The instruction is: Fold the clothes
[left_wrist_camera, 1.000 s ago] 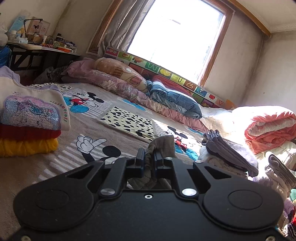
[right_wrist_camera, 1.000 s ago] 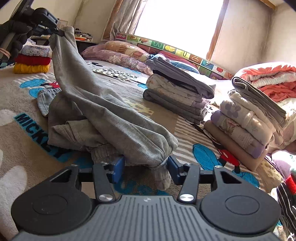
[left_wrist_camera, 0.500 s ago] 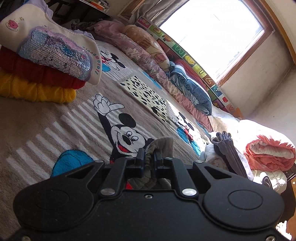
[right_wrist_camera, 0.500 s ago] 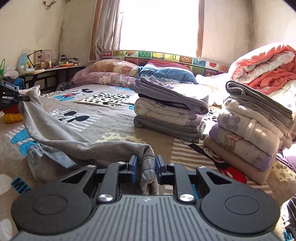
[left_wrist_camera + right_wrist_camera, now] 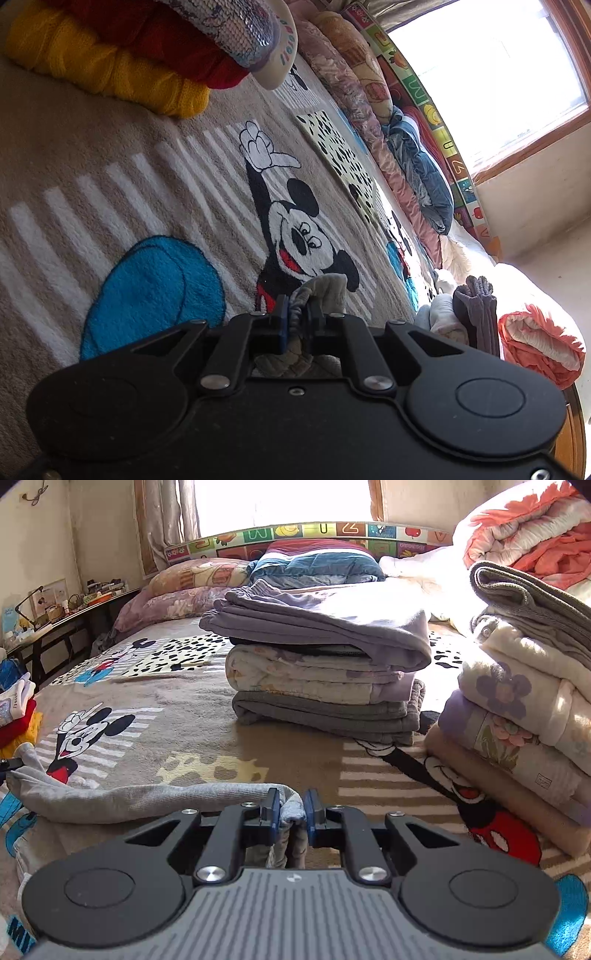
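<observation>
A grey sweatpants garment lies stretched low across the Mickey Mouse blanket in the right wrist view. My right gripper is shut on one ribbed end of it. My left gripper is shut on the other end of the grey garment, tilted low over the blanket. The left gripper's tip shows at the far left of the right wrist view, holding that end.
A folded pile sits mid-bed, and a taller folded stack stands at the right. Yellow, red and white folded clothes lie at the left. Pillows and an orange quilt line the far side.
Both grippers pulled apart and lowered, stretching the grey garment out flat across the blanket. The right gripper closed on its end a second ago. The left view tilted closer to the blanket.
</observation>
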{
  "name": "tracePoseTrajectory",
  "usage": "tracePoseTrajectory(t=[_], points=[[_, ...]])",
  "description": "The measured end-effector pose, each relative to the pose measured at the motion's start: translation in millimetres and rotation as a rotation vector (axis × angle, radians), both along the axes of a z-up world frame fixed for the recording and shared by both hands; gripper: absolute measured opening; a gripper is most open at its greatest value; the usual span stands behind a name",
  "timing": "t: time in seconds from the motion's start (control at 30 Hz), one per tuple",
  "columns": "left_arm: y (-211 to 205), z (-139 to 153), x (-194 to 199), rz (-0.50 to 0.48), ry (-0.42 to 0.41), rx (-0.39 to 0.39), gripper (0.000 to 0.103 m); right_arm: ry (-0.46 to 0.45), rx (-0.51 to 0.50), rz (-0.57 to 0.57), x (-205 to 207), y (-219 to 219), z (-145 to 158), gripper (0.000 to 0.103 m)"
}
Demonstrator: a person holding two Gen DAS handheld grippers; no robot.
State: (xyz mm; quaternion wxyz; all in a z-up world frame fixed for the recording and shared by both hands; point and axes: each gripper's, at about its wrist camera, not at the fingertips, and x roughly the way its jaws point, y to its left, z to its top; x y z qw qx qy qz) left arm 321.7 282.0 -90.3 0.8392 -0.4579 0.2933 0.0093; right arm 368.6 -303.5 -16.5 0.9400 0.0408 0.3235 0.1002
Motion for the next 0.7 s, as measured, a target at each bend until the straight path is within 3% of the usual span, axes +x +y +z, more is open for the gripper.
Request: tracePoseTrajectory(t=[0.2,0.23,0.27,0.33,0.43,0.53,0.7], points=[[7.1,-6.0,5.9,0.001,-0.024,-0.08,0.009,0.057,0.051,-0.038,23.1,-8.5,-15.9,0.015],[8.2,-3.8,5.9,0.0,-0.038,-0.085,0.021,0.065,0.063,-0.051,24.9,-11.0,-19.1,0.015],[8.7,1.8,3.7,0.002,-0.059,-0.055,0.041,0.074,0.074,-0.063,26.6,-13.4,-22.2,0.015],[9.9,12.4,-0.3,-0.004,-0.088,0.014,0.053,0.091,0.098,-0.088,30.1,-18.4,-28.6,0.015],[13.1,20.6,-4.0,-0.049,-0.105,0.097,0.053,0.116,0.133,-0.126,35.3,-25.8,-38.1,0.015],[11.1,22.1,-6.9,-0.158,-0.112,0.181,0.053,0.126,0.146,-0.15,30.3,-31.2,-46.1,0.015],[-17.7,26.3,-15.6,-0.378,-0.135,0.437,0.053,0.142,0.171,-0.175,20.0,-38.0,-56.8,0.015]])
